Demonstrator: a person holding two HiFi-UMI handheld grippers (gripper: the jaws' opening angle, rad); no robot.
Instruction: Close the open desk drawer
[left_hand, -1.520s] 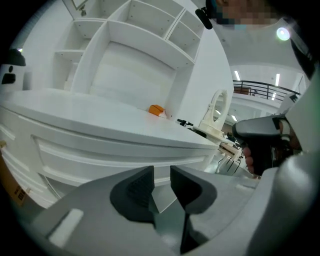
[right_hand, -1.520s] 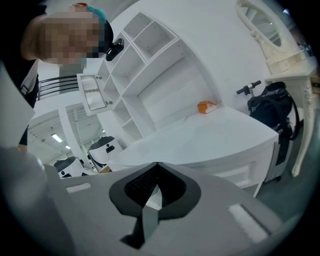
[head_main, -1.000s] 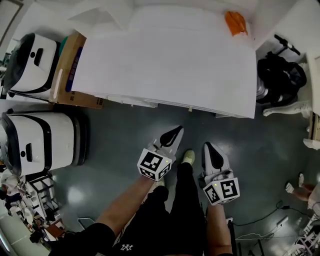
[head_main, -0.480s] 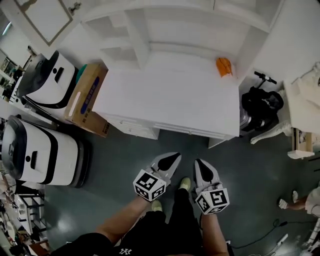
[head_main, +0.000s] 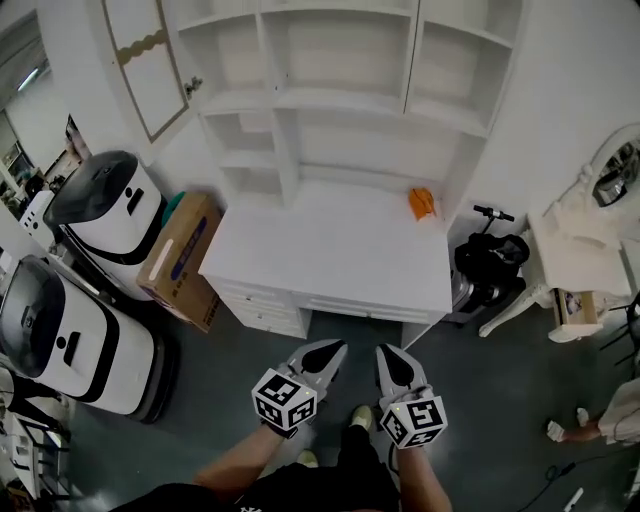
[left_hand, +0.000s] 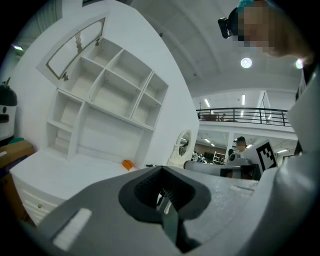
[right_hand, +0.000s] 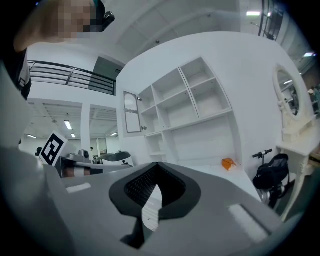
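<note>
A white desk (head_main: 330, 250) with shelves above it stands ahead in the head view. Its drawer fronts (head_main: 345, 306) show just under the front edge; the wide middle one seems to stick out slightly, though I cannot tell how far. My left gripper (head_main: 330, 348) and right gripper (head_main: 388, 352) hang side by side over the dark floor, well short of the desk, both shut with nothing in them. In the left gripper view the shut left gripper (left_hand: 162, 197) points at the desk (left_hand: 60, 172). The right gripper (right_hand: 152, 192), also shut, faces the shelves in its own view.
A small orange object (head_main: 422, 202) lies at the desk's back right. Two white machines (head_main: 60, 330) and a cardboard box (head_main: 185, 260) stand to the left. A black scooter (head_main: 490, 265) and a white mirror table (head_main: 575, 260) stand to the right. Another person (head_main: 610, 415) is at far right.
The head view has lifted and drawn back: the desk looks smaller and farther, and the shelves above it now show. Both grippers stay shut and low, side by side.
</note>
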